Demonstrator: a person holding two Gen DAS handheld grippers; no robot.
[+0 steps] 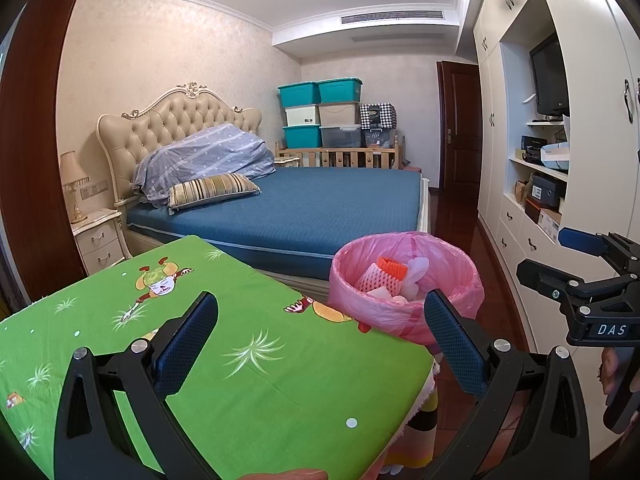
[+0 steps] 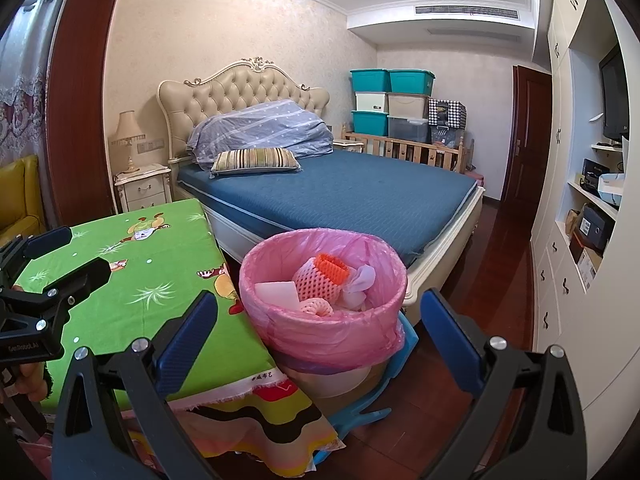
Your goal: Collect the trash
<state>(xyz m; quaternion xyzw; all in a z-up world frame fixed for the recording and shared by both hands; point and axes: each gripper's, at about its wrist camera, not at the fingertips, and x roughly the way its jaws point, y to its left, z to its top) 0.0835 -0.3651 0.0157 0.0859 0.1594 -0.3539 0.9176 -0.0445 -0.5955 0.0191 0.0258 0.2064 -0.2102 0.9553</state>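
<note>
The trash already sits in the bin [image 2: 324, 304], a round pail lined with a thin pink bag [image 2: 360, 332], which stands ahead of the right gripper [image 2: 320, 320] and lies largely between its two spread fingers in that view; from the left gripper [image 1: 320, 336] it is ahead and off to the right, just past the corner of the green-clothed table [image 1: 240, 380]. Inside lie foam fruit nets [image 2: 316, 276], one with an orange cuff, a pale flat foam piece [image 2: 276, 290] and a crumpled scrap of wrapper [image 2: 362, 278]; all of it looks very light, soft and springy, likely to squash under the pads rather than slip, and nothing there seems fragile. The bag film is the delicate part: slack, slippery and easy to tear, so the sensible hold would probably be the doubled film folded over the rim, gathered in a pinch, not the thin wall below. Both grippers are wide open and hold nothing. Each is carried about level, pointing forward across the room toward the bed [image 2: 340, 200], the left one hovering over the table's near edge, the right one beside the table above the floor. No loose trash shows on the cloth, though the part of the table under the left gripper's fingers is hidden, so I cannot rule out a small piece there.
</note>
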